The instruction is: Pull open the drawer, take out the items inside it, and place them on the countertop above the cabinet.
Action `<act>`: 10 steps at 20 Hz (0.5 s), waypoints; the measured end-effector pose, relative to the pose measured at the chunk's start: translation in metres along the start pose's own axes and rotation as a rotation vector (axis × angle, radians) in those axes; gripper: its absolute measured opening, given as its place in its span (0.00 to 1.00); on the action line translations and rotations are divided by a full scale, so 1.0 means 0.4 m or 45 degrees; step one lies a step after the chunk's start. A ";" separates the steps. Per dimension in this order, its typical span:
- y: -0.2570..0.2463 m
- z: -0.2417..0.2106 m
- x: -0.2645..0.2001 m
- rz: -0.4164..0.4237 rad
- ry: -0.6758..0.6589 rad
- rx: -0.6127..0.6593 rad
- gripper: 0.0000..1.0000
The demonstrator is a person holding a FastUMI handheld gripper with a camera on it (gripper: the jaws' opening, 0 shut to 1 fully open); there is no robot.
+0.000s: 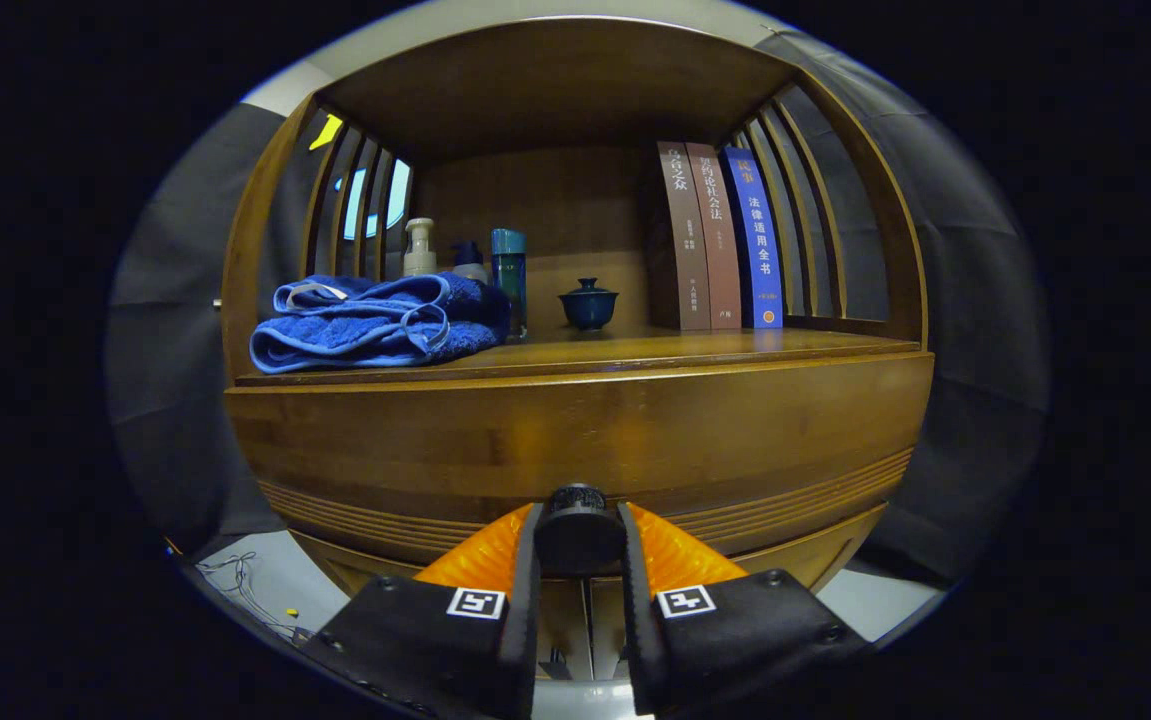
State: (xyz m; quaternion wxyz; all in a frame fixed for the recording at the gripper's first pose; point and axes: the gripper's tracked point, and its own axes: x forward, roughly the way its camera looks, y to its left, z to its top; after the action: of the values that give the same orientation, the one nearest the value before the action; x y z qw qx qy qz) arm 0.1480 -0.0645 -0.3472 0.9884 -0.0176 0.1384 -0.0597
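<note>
We saw the wooden cabinet (575, 440) spread across most of the view, its curved drawer front (635, 430) facing us and apparently not pulled out; what lay inside it we could not tell. Above the drawer sat the desk (635, 348), the cabinet's flat top, roofed by an upper board and flanked by slatted wooden sides.

On the left part of the desk lay a folded blue towel (375, 320). Toward the right rear three books (722, 238) stood upright side by side, two brownish and one blue, against the slats. Behind the towel stood a pale pump bottle (420, 250), a smaller dark-capped bottle (469, 260) that we could barely make out, and a tall teal bottle (509, 280) just beside the towel's right end. Between the teal bottle and the books stood a small dark blue lidded cup (588, 303), apart from both.

Our claw (580, 545) was narrowed around the drawer's dark round knob (579, 528), which sat between the two fingers at the lower middle of the drawer front, both fingers pressed against its sides.
</note>
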 end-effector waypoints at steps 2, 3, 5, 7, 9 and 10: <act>0.000 -0.001 0.000 0.007 0.000 0.003 0.41; 0.000 0.000 -0.001 0.008 0.002 -0.001 0.41; -0.001 0.001 -0.006 0.003 0.001 -0.010 0.41; -0.001 -0.003 -0.016 0.004 0.008 -0.014 0.41; -0.005 -0.007 -0.030 0.006 0.007 -0.026 0.41; -0.006 -0.010 -0.035 0.005 0.010 -0.033 0.41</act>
State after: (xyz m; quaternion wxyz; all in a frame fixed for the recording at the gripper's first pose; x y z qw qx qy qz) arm 0.1333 -0.0652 -0.3470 0.9877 -0.0298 0.1431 -0.0560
